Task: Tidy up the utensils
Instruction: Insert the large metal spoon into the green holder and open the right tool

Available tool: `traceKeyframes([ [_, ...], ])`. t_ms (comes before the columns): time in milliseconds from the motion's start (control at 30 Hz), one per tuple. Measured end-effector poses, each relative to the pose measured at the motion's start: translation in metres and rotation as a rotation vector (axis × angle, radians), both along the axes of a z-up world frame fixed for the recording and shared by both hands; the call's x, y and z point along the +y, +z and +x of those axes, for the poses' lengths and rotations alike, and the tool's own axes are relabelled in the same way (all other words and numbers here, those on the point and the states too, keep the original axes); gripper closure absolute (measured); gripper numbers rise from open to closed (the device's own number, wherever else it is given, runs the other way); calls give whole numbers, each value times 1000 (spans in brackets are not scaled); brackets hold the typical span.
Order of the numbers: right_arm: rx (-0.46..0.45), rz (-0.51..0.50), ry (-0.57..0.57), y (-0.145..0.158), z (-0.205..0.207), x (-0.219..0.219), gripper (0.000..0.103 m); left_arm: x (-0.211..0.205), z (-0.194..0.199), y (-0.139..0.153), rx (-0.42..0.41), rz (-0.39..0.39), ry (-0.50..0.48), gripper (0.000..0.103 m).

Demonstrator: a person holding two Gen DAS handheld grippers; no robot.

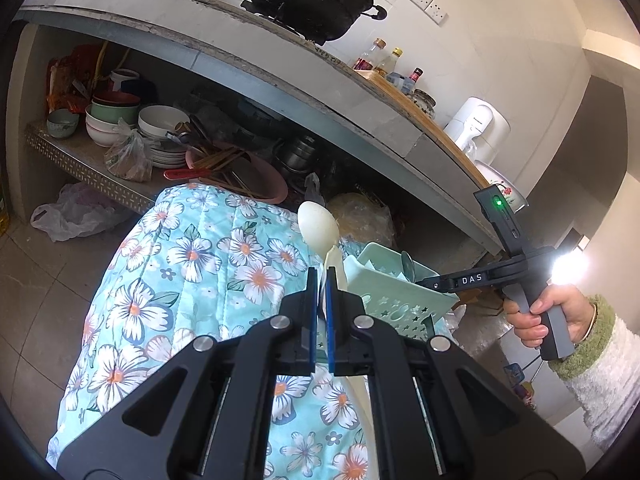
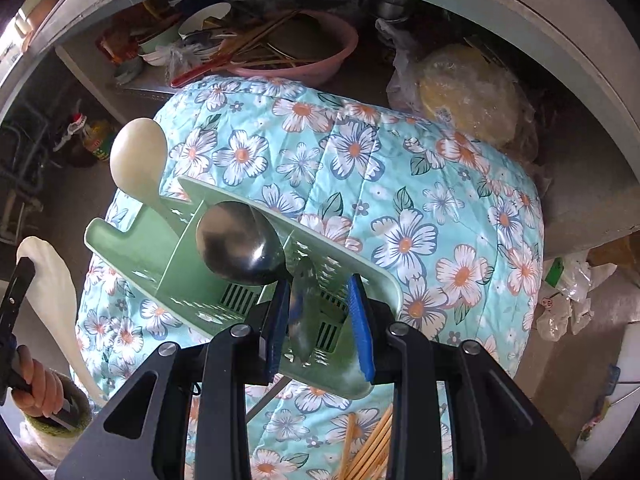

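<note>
My left gripper (image 1: 320, 280) is shut on the handle of a cream plastic spoon (image 1: 318, 222), whose bowl points up and away. To its right is a tilted pale green utensil holder (image 1: 400, 292). My right gripper (image 1: 436, 282), held by a hand (image 1: 532, 316), reaches to it. In the right wrist view, the right gripper (image 2: 320, 320) is shut on the near end of the holder (image 2: 160, 256). A metal utensil (image 2: 300, 312) stands between its blue pads (image 2: 362, 324). A steel ladle (image 2: 240, 248) lies in the holder. The cream spoon (image 2: 138, 156) rises at the holder's far left end.
A flower-patterned quilted cover (image 2: 400, 200) bulges under the holder. Wooden chopsticks (image 2: 368, 448) lie on it near me. Behind it, the low shelf holds a pink basin (image 1: 256, 184) of chopsticks, stacked bowls (image 1: 116, 116) and plastic bags. A concrete counter (image 1: 280, 92) overhangs the shelf.
</note>
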State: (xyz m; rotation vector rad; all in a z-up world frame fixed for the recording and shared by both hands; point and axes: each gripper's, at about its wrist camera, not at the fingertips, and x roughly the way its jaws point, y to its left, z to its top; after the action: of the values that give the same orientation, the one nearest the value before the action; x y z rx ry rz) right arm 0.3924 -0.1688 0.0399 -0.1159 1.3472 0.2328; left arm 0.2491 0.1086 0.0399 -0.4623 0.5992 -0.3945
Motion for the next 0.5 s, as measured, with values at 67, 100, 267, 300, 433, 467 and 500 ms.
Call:
traceKeyframes([
  [67,16,1,-3,-4,2,1,76,1,0,-1,3,0,2,100],
  [100,20,-5,-2,-6,3,2,77,2,1,-2,6,-1,3,100],
  [267,26,-9,-2,-8,5,2,84,5,3,-4,17,-9,9,100],
  [300,27,-4,0,-8,5,3,90,5,3,-5,18,-9,10,100],
  [433,-12,-21,11,-4,0,9,96,5,5,-6,24,-12,12,100],
  [467,-30,-28,8,-2,-1,9,97,5,5,-7,26,-13,12,100],
  [500,-53,-42,8,2,-2,10,98,5,5,-7,27,-13,12,100],
])
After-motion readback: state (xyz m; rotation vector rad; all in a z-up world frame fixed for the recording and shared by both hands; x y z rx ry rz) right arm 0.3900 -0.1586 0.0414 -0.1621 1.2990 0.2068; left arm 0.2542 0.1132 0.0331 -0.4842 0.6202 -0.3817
